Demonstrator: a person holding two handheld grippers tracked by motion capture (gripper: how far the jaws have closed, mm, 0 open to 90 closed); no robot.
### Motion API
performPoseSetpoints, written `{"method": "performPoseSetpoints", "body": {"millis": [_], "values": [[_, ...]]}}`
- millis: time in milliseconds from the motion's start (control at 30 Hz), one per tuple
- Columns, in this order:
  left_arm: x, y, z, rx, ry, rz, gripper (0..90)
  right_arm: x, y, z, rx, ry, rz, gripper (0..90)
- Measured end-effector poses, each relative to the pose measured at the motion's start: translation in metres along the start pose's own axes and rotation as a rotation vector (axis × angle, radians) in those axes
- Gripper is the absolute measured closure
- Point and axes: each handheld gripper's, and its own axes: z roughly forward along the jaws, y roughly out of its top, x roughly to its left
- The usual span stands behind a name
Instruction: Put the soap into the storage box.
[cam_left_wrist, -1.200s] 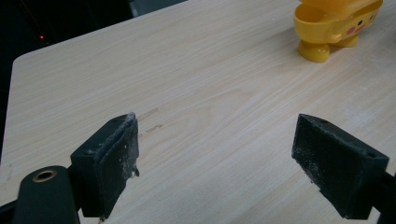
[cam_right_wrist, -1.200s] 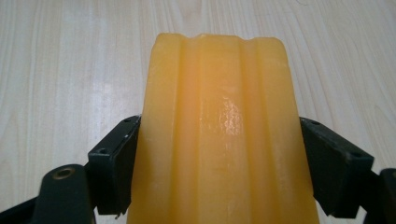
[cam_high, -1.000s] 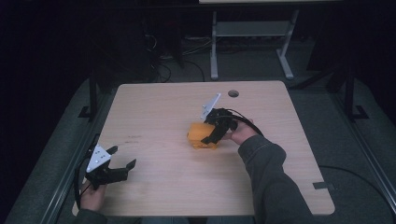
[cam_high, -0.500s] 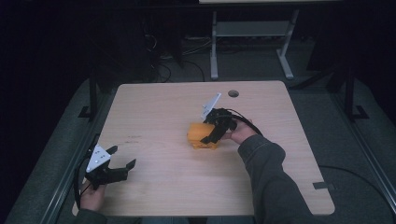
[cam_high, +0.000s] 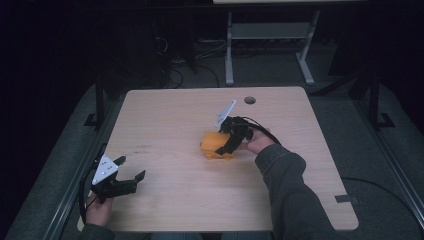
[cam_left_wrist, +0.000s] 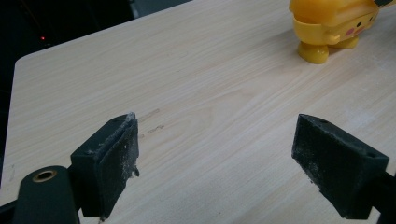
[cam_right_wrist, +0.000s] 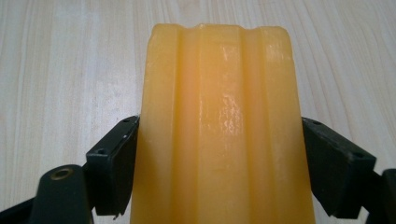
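Dark floor and cables surround the pale wooden table (cam_high: 165, 125), where nothing has shifted over the last second: both hands sit as they were. At the right gripper (cam_high: 229, 144), the jaws press both flanks of the yellow toy (cam_high: 212, 145), which fills the space between them and rests on the wood. Ahead and to the right of the left gripper (cam_high: 131, 170), whose jaws are spread and empty, that toy stands well apart. Such stillness suggests a settled grasp, with a lift likely next

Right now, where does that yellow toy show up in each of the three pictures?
High view: yellow toy at table centre, in the right tool.
Left gripper view: top right corner, feet on the table.
Right gripper view: centre, between the jaws.
Shared landmark: the pale wooden table.
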Motion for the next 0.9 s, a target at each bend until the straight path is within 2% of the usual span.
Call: {"method": "performPoseSetpoints", "body": {"millis": [267,333,433,667,900], "values": [[0.0,0.0,0.0,0.001,-0.001,0.005,14.2,0.001,-0.001,-0.002,0.019,-0.015,0.004,17.3],[0.0,0.0,0.001,0.003,-0.001,0.006,14.3,0.001,-0.001,-0.005,0.011,-0.01,0.025,15.6],[0.0,0.0,0.001,0.004,-0.002,0.009,14.2,0.001,-0.002,-0.007,0.016,-0.011,0.026,14.6],[-0.001,0.0,0.001,0.006,-0.004,0.008,14.2,0.002,-0.003,-0.014,0.004,-0.001,0.044,14.4],[0.0,0.0,0.001,0.005,-0.002,0.009,14.2,0.003,-0.005,-0.024,-0.017,-0.016,0.061,14.6]]}}
